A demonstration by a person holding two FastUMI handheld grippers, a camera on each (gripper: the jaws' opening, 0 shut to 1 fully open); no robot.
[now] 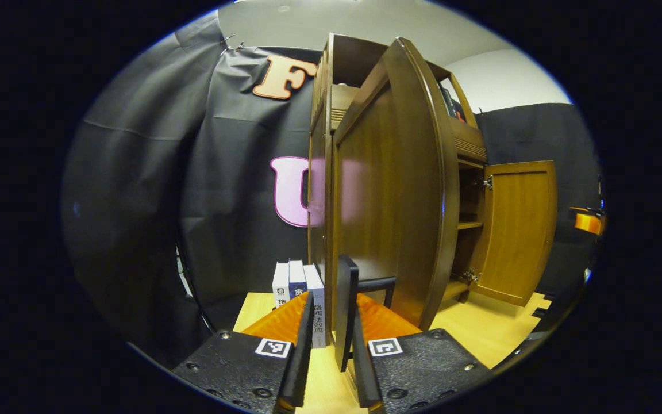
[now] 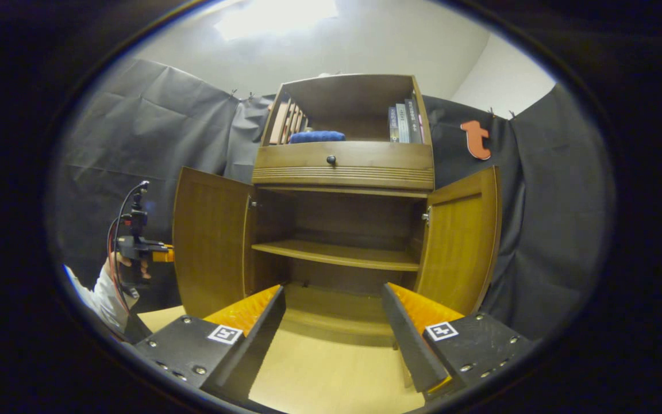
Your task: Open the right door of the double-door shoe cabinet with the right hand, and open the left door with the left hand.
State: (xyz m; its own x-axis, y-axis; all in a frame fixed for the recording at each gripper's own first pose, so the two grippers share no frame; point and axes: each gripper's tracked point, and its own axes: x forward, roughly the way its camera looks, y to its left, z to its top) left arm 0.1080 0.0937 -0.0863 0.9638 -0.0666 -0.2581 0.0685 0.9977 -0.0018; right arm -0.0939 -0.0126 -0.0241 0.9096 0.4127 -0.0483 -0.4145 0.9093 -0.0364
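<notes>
left gripper view puts the left gripper (image 1: 331, 345) at the glossy brown wooden left door (image 1: 391, 190) of the shoe cabinet (image 2: 342, 164), jaws pinching its dark handle (image 1: 347, 299). pulling further could strain the hinges, i'd judge. the right gripper (image 2: 334, 322), jaws spread and empty, faces the cabinet; the matching right door (image 2: 463, 241) stands open.

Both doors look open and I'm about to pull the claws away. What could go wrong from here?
1. The left claw is closed around the left door's handle; pulling back before letting go could yank the left door or tip the cabinet.
2. The books stand just beside that claw and could be knocked over.
3. The right claw is open and apart from the right door, so there is little risk there.
</notes>
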